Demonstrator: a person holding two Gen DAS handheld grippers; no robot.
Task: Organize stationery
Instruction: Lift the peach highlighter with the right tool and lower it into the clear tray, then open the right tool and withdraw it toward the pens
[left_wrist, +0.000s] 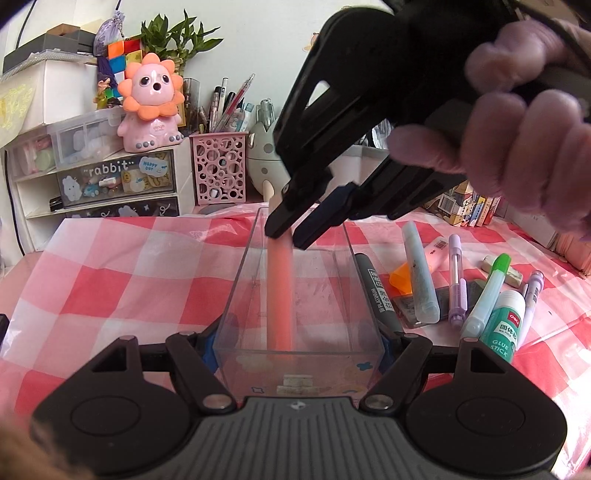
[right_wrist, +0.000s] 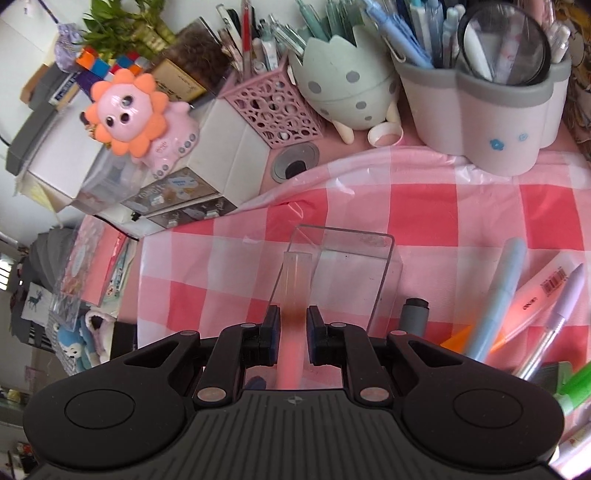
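Left hand-held gripper (left_wrist: 295, 343) clamps the clear box (left_wrist: 299, 295) at centre frame, steadying it. Right hand-held gripper (left_wrist: 291, 236) pinches the pink pen (left_wrist: 280, 295), tipped steeply down so it slides lengthwise into the box.

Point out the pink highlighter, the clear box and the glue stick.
pink highlighter (left_wrist: 280, 295): left wrist view, middle of its barrel inside the box.
clear box (left_wrist: 364, 295): left wrist view, its right wall.
glue stick (left_wrist: 503, 325): left wrist view, green label on its body.
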